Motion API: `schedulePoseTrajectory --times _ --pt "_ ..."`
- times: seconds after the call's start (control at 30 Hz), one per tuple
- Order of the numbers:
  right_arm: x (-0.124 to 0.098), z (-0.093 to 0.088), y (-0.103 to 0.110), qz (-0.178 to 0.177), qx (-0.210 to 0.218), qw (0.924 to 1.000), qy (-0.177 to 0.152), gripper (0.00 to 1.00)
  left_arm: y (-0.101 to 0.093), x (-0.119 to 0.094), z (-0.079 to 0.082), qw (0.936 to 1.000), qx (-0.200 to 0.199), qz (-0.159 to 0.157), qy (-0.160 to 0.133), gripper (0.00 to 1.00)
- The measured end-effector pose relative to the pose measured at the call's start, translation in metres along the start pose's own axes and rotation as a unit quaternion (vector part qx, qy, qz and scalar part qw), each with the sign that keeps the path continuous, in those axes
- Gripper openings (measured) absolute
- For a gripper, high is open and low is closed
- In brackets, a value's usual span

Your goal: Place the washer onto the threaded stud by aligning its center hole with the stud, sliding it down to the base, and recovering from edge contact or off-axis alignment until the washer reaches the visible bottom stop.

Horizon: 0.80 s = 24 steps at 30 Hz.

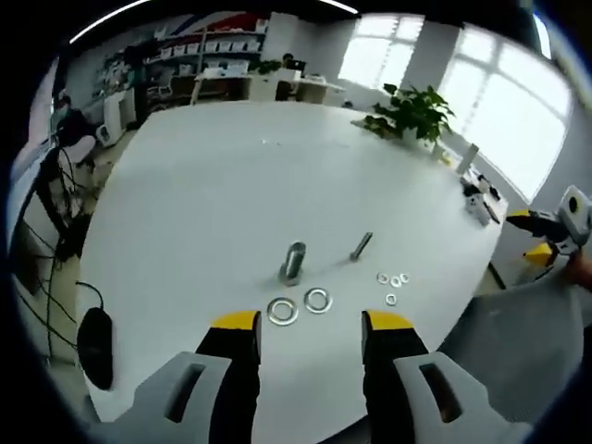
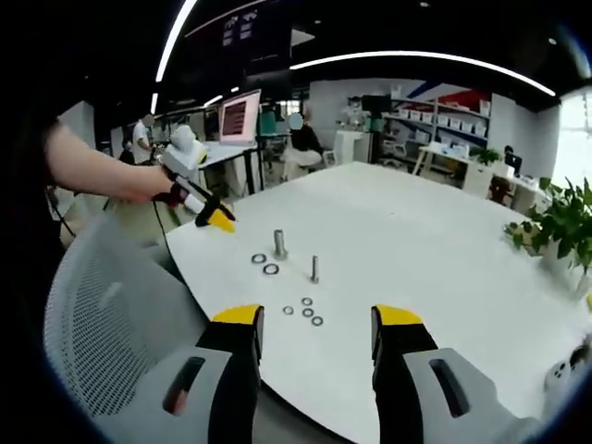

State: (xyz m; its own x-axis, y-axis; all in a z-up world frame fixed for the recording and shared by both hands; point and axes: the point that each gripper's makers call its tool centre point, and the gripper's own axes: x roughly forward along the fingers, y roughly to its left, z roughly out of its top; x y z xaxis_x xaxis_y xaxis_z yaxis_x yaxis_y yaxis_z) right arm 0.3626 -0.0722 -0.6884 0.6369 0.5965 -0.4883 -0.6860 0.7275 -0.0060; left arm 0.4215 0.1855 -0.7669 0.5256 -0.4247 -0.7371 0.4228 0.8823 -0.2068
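A large threaded stud (image 1: 292, 261) (image 2: 279, 243) stands upright on the white table (image 1: 231, 185) (image 2: 416, 240). Two large washers (image 1: 283, 311) (image 1: 317, 300) lie flat just in front of it, between the stud and my left gripper (image 1: 312, 324), which is open and empty. A thinner bolt (image 1: 361, 245) (image 2: 314, 268) stands to the right, with several small washers (image 1: 393, 282) (image 2: 306, 310) beside it. My right gripper (image 2: 319, 319) hangs open and empty off the table edge. In the right gripper view the left gripper (image 2: 220, 220) sits in a hand near the large washers (image 2: 265, 264).
A potted plant (image 1: 416, 111) (image 2: 564, 222) stands at the table's far side. Small white parts (image 1: 476, 199) lie near the right edge. A grey mesh chair back (image 2: 102, 314) is at the table edge. The right gripper (image 1: 529, 233) shows at the far right. People sit at desks behind.
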Motion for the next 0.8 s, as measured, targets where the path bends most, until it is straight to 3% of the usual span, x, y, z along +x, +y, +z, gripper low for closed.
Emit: schedulePoseTrajectory --times 0.17,0.23,0.37,0.7,0.8 --pt "0.000 0.000 0.000 0.001 0.007 1.0000 0.000 0.49 0.001 0.022 -0.007 0.9975 0.049 -0.003 0.052 0.41" --pt "-0.001 0.000 0.000 0.001 0.005 1.0000 -0.002 0.49 0.005 0.030 -0.016 0.9934 0.072 -0.004 0.089 0.41" --pt "-0.001 0.000 0.000 -0.002 0.002 1.0000 -0.001 0.49 0.011 0.045 -0.022 0.9856 0.107 -0.003 0.131 0.39" --pt "-0.002 -0.003 -0.009 -0.016 0.018 0.9997 0.002 0.49 0.028 0.067 -0.028 0.9698 0.151 0.000 0.191 0.36" --pt "-0.002 -0.004 -0.009 -0.019 0.016 0.9997 0.004 0.49 0.029 0.073 -0.032 0.9611 0.176 -0.006 0.213 0.35"
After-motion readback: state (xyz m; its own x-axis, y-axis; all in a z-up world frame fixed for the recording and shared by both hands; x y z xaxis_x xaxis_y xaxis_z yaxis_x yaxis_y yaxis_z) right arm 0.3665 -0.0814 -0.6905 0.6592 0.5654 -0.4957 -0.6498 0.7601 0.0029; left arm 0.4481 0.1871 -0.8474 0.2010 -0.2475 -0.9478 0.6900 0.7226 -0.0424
